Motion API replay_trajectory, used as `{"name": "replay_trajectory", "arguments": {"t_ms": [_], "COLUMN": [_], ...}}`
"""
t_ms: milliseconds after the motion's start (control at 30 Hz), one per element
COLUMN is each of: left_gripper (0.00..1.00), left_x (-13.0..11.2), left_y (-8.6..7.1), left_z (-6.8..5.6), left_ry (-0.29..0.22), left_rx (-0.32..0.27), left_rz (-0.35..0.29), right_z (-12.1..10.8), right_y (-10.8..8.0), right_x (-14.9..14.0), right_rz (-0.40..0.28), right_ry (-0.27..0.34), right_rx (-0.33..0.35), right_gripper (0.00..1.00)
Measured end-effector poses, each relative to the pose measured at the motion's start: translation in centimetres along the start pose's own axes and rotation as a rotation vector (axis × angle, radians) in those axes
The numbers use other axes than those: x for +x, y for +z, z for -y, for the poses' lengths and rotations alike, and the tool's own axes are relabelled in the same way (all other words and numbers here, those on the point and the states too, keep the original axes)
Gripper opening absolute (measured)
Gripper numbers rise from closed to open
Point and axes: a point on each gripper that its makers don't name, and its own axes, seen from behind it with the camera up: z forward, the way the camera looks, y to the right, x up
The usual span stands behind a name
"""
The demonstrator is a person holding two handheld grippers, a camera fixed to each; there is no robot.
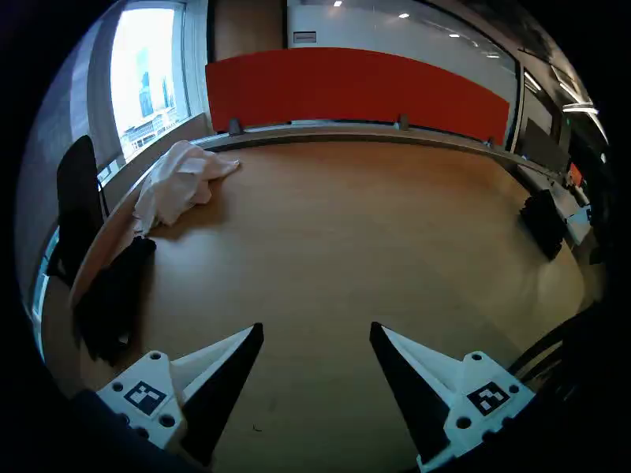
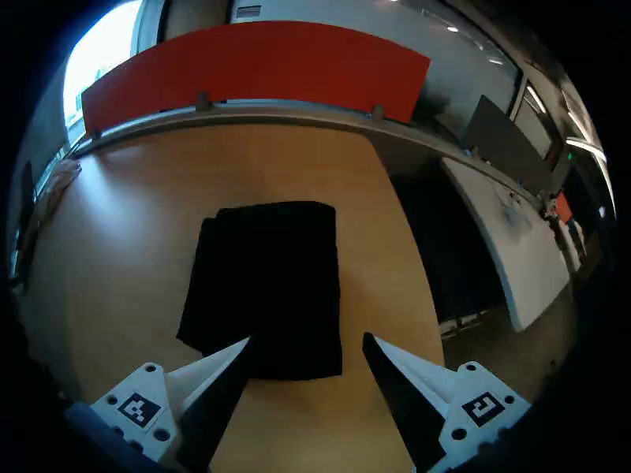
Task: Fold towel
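Right tongs (image 2: 306, 337) spread and empty, tips over the near edge of the black towel (image 2: 268, 276). It lies flat on the bench (image 2: 118, 236), long axis running away from me. Left tongs (image 1: 316, 324) spread, empty. Crumpled white towel (image 1: 180, 183) lies well apart, ahead-left; my left hand is judged nearer.

No legible text, number or brand is showing. A wall placard (image 1: 304, 37) is appearing too small to read; marker squares (image 1: 145, 396) on the left gripper (image 1: 315, 325) are carrying patterns only.
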Motion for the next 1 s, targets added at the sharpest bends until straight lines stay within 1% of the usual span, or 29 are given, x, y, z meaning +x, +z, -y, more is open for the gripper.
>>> {"name": "replay_trajectory", "arguments": {"t_ms": [267,467,600,867,1000], "left_gripper": [1.00,1.00,1.00,1.00,1.00], "left_x": [0.1,0.2,0.3,0.4,0.5], "left_y": [0.1,0.1,0.1,0.1,0.0], "left_z": [-0.3,-0.2,-0.2,-0.4,-0.5], "left_ry": [-0.009,-0.013,-0.011,-0.017,-0.017], "left_rx": [-0.004,-0.005,-0.005,-0.010,-0.010], "left_rz": [0.001,-0.001,0.000,-0.003,-0.004], "right_z": [0.6,0.6,0.9,1.3,1.6], "right_y": [-0.7,-1.4,-1.9,-2.8,-3.9], "right_x": [2.0,4.0,5.1,6.8,8.7], "right_rz": [-0.103,-0.194,-0.251,-0.333,-0.412], "right_ry": [0.038,0.100,0.136,0.148,0.159], "right_rx": [-0.026,-0.058,-0.056,-0.062,-0.064], "right_gripper": [1.00,1.00,1.00,1.00,1.00]}}
